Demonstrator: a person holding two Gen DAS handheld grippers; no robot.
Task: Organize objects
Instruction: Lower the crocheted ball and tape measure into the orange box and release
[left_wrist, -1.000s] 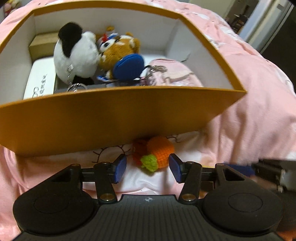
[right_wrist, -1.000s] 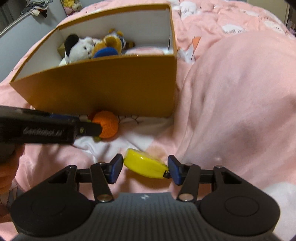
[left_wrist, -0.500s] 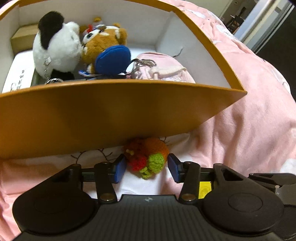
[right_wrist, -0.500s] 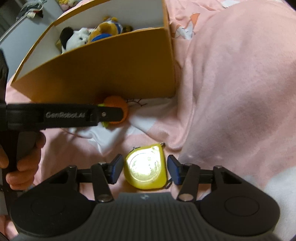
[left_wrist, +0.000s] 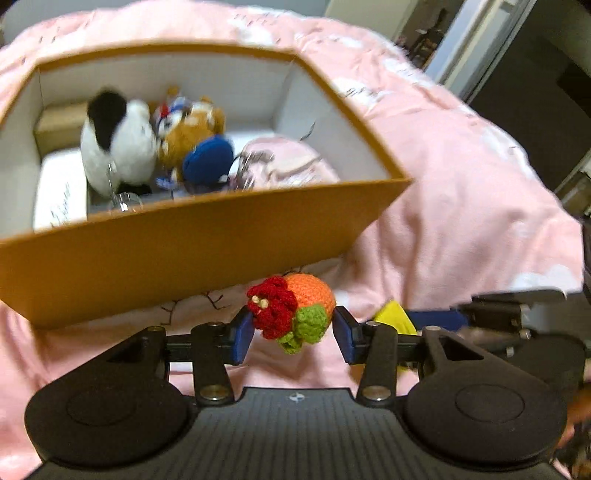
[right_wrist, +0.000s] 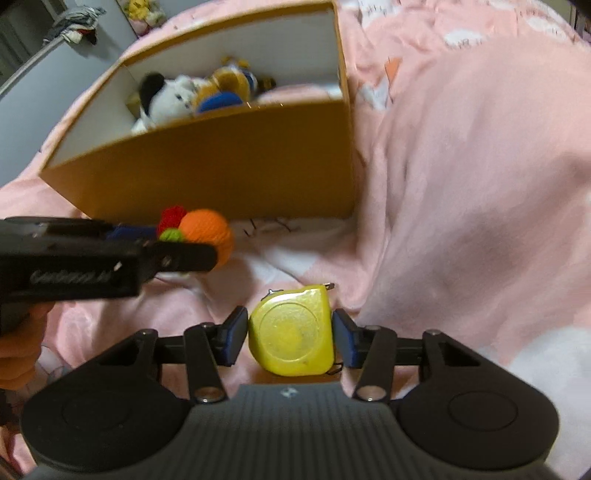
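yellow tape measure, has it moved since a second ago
Yes. The yellow tape measure has left the pink blanket and turned face-up between the right gripper pads, which press on its sides.

Crochet orange (left_wrist: 295, 314), yellow tape measure (right_wrist: 290, 330) (both pinched)

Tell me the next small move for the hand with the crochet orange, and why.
Probably lift it over the box's near wall. The left gripper has the crochet orange between its closing jaws, apparently off the blanket, but below the rim; the plush toys already lie inside.
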